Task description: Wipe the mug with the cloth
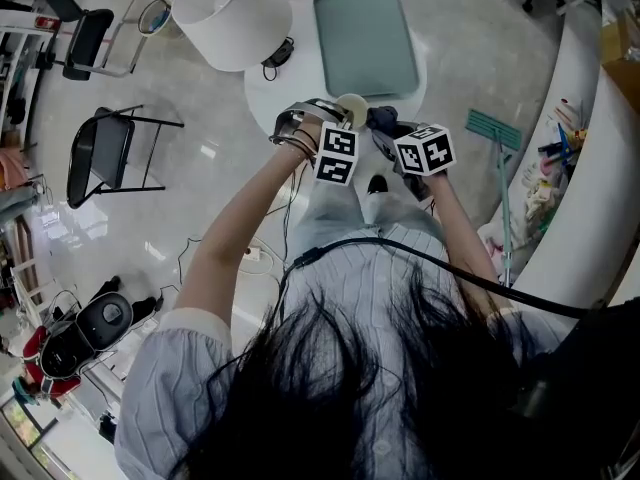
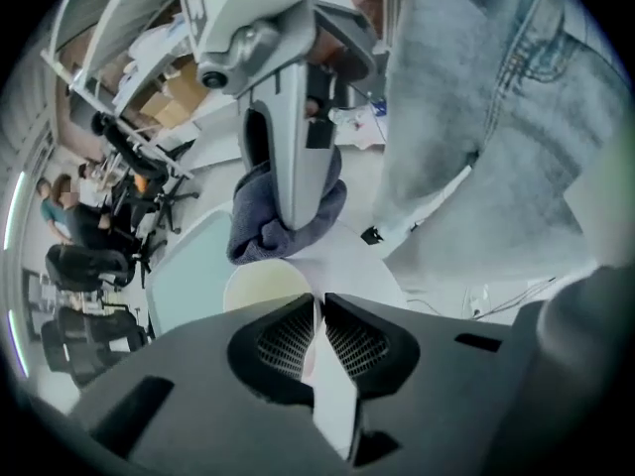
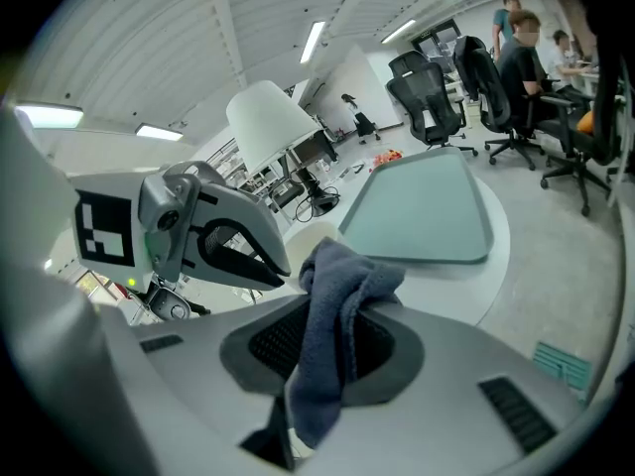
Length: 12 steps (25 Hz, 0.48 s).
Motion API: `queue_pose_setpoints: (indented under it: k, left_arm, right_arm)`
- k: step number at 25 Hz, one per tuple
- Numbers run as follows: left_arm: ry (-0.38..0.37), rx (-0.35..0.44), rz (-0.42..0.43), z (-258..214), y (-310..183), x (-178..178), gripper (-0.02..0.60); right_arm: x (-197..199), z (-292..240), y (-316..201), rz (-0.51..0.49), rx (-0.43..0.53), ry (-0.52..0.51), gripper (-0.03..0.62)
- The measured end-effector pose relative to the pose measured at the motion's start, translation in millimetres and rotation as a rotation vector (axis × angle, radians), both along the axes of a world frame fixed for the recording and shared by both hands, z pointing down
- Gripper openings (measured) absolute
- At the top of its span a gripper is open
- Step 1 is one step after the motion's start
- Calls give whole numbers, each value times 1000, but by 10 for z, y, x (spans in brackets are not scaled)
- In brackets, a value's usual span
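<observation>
Grey-blue cloth pinched in my right gripper, bunched just beside the cream mug — left gripper clamps its pale edge. Wiping step in hand, I judge; next needs the cloth pressed onto the wall and swept round.

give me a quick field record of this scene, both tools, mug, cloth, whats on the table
left tool: shut on the mug, gripping a thin pale part; handle or wall, cannot tell
right tool: shut on the cloth, a bunch sticking out past its tips
mug: cream, open mouth towards the left gripper view
cloth: dark blue, bunched, at the mug's rim; contact unclear
table: round, white
tray: pale green, empty, on the table
lamp shade: white, at the table's edge
</observation>
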<state>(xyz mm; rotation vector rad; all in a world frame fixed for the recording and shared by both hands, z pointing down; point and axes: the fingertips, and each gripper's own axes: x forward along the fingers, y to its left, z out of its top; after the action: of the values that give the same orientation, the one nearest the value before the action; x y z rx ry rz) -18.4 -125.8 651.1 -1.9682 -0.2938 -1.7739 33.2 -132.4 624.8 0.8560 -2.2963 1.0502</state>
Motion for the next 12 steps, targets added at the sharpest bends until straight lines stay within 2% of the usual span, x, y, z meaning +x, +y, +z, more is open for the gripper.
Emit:
queue_pose_setpoints:
  k: [5,7,9,12]
  left_arm:
    - [-66,15,220,21,2,-29,49]
    - [-79,29,272,24,-17,-43,48]
    - [-72,32,247,26,-32,-59,49]
    - [7,-26,54,-6,-20,-35,49]
  right_arm:
    - [43,12,-28,2,4,8,86]
    - [55,10,-35,6,4,9,86]
    - [49,3,-38,9,4,8,86]
    - [20,-10,-37,11,3,6,86]
